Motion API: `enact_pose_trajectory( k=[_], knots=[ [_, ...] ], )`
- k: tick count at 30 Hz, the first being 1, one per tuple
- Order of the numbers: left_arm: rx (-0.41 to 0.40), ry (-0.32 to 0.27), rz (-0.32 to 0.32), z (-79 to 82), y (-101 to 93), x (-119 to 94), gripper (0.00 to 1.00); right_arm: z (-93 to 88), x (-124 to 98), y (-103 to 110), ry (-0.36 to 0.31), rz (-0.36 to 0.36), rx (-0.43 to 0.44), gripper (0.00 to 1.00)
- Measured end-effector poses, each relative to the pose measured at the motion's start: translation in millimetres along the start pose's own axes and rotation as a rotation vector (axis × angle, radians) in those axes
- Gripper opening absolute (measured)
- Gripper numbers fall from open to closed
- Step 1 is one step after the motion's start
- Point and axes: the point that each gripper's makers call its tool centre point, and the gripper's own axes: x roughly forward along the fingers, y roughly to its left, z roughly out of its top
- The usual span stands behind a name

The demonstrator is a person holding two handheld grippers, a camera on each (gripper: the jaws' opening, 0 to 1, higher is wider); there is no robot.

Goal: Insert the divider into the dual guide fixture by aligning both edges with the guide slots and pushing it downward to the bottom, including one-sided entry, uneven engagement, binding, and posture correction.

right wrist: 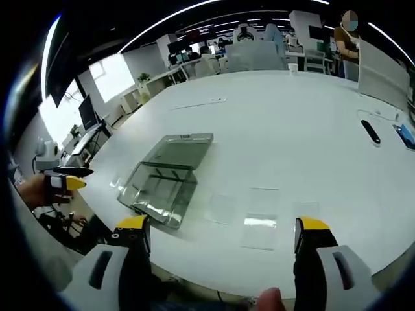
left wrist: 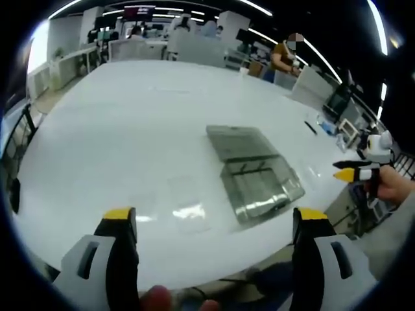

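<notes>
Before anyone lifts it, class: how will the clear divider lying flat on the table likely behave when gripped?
The divider looks thin and flat on the table, so getting a jaw under its edge is probably hard. It is glossy, catching a glare, so likely slippery. It seems light, and may slide when pushed rather than lift.

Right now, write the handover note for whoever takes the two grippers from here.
Left gripper: open, holding nothing, hovering at the near edge of the white table.
Right gripper: open, holding nothing, also at the table's near edge.
Clear fixture box: on the table, lid open.
Clear divider sheets: lying flat on the table beside the box.
Done: nothing inserted yet.
Left: pick up a divider, align both edges with the guide slots, push to the bottom.
</notes>
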Motion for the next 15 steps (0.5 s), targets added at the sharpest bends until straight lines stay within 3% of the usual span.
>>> enact_pose_trajectory(
  k=[15],
  knots=[
    [0.002, 0.009, -0.004, 0.4, -1.0, 2.1, 0.98, -1.7, -0.1, -3.1, -0.001, -0.003, 0.010, 0.90]
  ],
)
